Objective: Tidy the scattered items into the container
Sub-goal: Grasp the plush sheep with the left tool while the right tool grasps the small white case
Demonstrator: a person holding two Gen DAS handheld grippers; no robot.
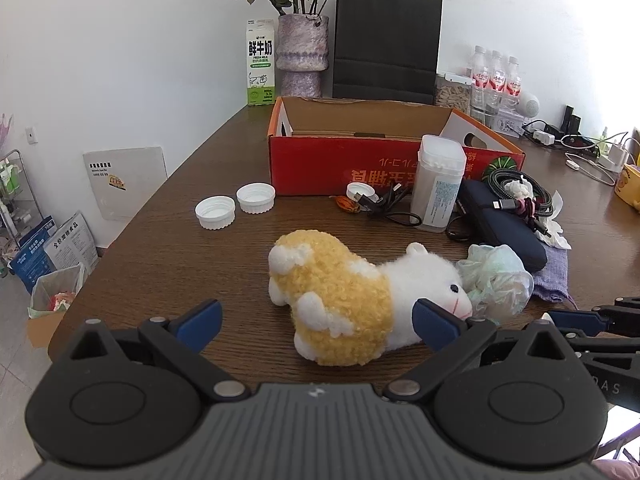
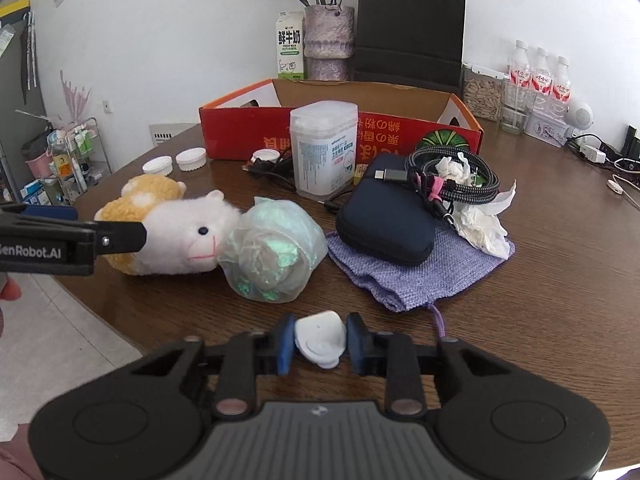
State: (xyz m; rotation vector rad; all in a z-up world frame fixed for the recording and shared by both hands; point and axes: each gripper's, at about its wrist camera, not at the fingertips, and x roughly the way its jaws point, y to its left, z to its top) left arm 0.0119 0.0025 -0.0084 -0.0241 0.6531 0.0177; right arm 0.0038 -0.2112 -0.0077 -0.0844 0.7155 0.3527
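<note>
On the brown table (image 2: 560,280) by a white wall (image 1: 120,60), the right gripper (image 2: 320,342) clamps a white piece (image 2: 322,338), the left gripper (image 1: 316,320) gaping

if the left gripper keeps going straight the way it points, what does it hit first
Most likely the plush sheep, which lies straight ahead of the left gripper and spans most of the gap between its open jaws. Depth is hard to judge in the fisheye view.
</note>
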